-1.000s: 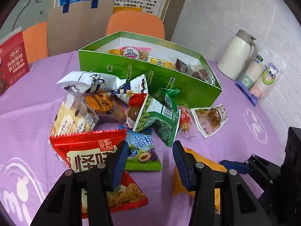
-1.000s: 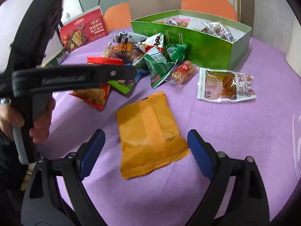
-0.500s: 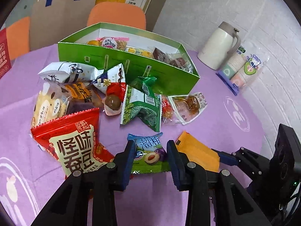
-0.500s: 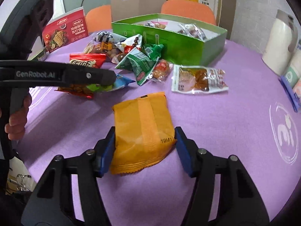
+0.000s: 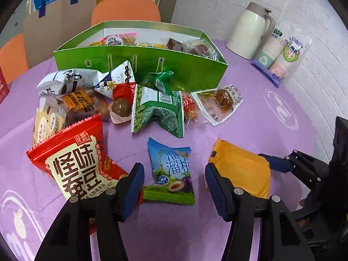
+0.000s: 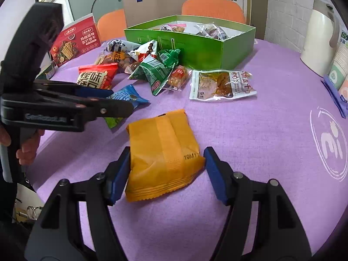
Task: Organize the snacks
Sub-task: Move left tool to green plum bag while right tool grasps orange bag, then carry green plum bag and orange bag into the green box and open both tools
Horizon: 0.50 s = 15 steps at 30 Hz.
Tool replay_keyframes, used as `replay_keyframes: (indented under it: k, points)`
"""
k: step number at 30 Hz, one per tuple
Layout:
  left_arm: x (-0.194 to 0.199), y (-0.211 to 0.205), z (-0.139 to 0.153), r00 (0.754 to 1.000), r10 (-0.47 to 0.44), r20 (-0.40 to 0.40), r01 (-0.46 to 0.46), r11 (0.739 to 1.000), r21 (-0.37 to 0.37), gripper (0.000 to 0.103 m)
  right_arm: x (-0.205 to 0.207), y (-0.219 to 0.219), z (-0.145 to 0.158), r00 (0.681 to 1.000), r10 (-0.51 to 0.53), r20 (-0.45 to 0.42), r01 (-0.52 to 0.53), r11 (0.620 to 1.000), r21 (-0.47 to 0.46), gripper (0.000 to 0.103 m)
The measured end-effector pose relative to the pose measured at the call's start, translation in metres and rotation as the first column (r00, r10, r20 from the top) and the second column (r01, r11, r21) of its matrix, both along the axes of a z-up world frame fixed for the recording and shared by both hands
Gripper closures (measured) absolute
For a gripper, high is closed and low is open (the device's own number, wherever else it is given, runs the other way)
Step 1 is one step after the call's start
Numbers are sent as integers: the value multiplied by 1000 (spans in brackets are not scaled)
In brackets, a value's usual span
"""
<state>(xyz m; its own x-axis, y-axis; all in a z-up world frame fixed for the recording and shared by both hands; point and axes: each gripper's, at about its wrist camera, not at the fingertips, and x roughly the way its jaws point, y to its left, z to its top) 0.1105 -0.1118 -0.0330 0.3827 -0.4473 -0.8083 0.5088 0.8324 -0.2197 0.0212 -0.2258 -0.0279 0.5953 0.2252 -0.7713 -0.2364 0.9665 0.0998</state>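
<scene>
An orange snack packet (image 6: 163, 152) lies on the purple tablecloth, and my right gripper (image 6: 166, 163) is shut on it, with both blue pads pressing its sides. In the left wrist view the same orange packet (image 5: 239, 167) shows with one right finger (image 5: 276, 165) against it. My left gripper (image 5: 174, 174) is open, straddling a blue and green plum packet (image 5: 171, 169) without touching it. The left gripper (image 6: 121, 100) also appears over the plum packet (image 6: 128, 96) in the right wrist view. The open green box (image 5: 139, 65), holding several snacks, stands behind the pile.
Loose snacks lie before the box: a red packet (image 5: 76, 165), a green packet (image 5: 156, 108) and a clear tofu packet (image 6: 221, 84). A white kettle (image 5: 250, 32) and a pack of paper cups (image 5: 280, 54) stand right. A red cracker box (image 6: 74, 41) stands at far left.
My right gripper went from wide open to shut on the orange packet. My left gripper drew back so the plum packet lies between its fingers, which narrowed and then spread again.
</scene>
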Motion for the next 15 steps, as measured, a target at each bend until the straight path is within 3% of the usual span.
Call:
replay_keyframes:
  k: [4,6,9,11,15]
  points:
    - [2,-1,-3,1000,16,-1,-16,1000,-13,49,-4,2,0,1000,11,4,-11,999,-30,32]
    - [2,0,-3,1000,24,3,-24,1000,-7,67,-4,1,0,1000,7,5,-7,1000,-25,32]
    - [2,5,-4,1000,27,3,-27,1000,-16,72,-3,5,0,1000,16,8,-15,998,-55,37]
    - [2,10,-5,999,49,6,-49,998,-31,74,-3,7,0,1000,15,12,-14,998,-65,47]
    - [-1,18,-3,997,69,-16,-70,995,-68,76,-2,-1,3,1000,-17,1,17,1000,-16,49]
